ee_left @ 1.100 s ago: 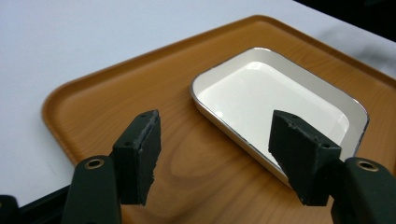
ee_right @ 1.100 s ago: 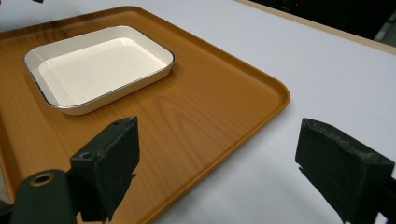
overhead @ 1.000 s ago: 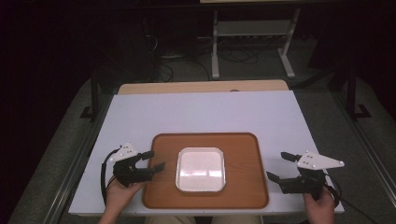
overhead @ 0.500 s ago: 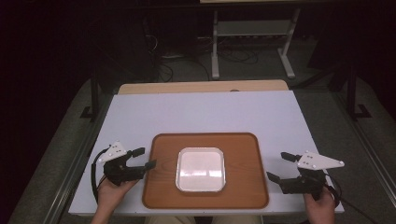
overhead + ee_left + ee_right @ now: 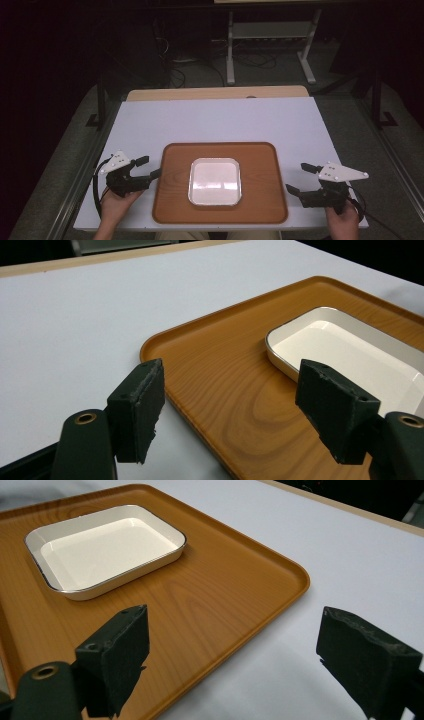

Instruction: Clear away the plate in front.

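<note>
From the high view, the wooden tray [image 5: 220, 187] lies at the near edge of the white table [image 5: 220, 120] with the white dish [image 5: 215, 181] on its middle, the left gripper [image 5: 148, 167] just beside its left rim and the right gripper [image 5: 300, 178] a little off its right rim, both forearms cut off below. The left gripper view shows its jaws, just opened, standing wide with nothing between, straddling the tray's rim, the dish cut off at the right. The right gripper view shows jaws wide apart and empty over the tray's corner, with the dish whole.
</note>
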`<action>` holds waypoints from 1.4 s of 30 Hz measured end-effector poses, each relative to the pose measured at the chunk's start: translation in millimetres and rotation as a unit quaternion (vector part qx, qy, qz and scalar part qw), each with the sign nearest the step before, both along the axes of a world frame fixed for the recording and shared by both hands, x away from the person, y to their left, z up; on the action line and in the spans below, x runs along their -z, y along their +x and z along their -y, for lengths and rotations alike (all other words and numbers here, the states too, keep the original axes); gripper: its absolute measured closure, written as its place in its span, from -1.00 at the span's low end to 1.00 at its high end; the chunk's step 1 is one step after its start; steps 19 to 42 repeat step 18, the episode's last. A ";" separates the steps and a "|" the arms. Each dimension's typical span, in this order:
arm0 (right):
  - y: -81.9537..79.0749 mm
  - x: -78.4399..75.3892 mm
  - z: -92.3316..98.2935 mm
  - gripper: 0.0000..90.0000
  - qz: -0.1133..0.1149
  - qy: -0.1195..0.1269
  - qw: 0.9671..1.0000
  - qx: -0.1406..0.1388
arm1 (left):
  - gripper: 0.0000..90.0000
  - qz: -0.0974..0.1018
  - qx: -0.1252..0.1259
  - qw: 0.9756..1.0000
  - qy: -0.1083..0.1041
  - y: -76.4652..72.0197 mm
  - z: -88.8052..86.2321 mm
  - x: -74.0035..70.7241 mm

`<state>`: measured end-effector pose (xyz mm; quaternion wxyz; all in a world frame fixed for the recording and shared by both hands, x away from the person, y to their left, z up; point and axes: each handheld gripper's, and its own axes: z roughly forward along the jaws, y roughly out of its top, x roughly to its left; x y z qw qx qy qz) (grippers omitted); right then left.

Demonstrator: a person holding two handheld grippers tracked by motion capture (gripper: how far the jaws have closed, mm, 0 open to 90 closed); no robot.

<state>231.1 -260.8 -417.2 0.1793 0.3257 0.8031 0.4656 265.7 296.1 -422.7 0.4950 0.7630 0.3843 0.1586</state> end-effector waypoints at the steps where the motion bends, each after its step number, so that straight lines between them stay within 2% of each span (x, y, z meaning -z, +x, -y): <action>1: 0.2 0.1 -0.1 -0.72 0.001 0.000 1.000 -0.001 | -0.40 -0.003 -0.001 1.000 0.000 0.6 0.2 0.5; 16: 0.9 0.9 -1.3 -0.72 -0.004 -0.005 1.000 -0.003 | -0.40 0.013 -0.008 1.000 -0.005 0.3 2.4 1.0; 42: 1.1 1.0 -1.4 -0.72 -0.004 -0.005 1.000 -0.003 | -0.40 0.013 -0.011 1.000 -0.005 0.5 1.8 0.9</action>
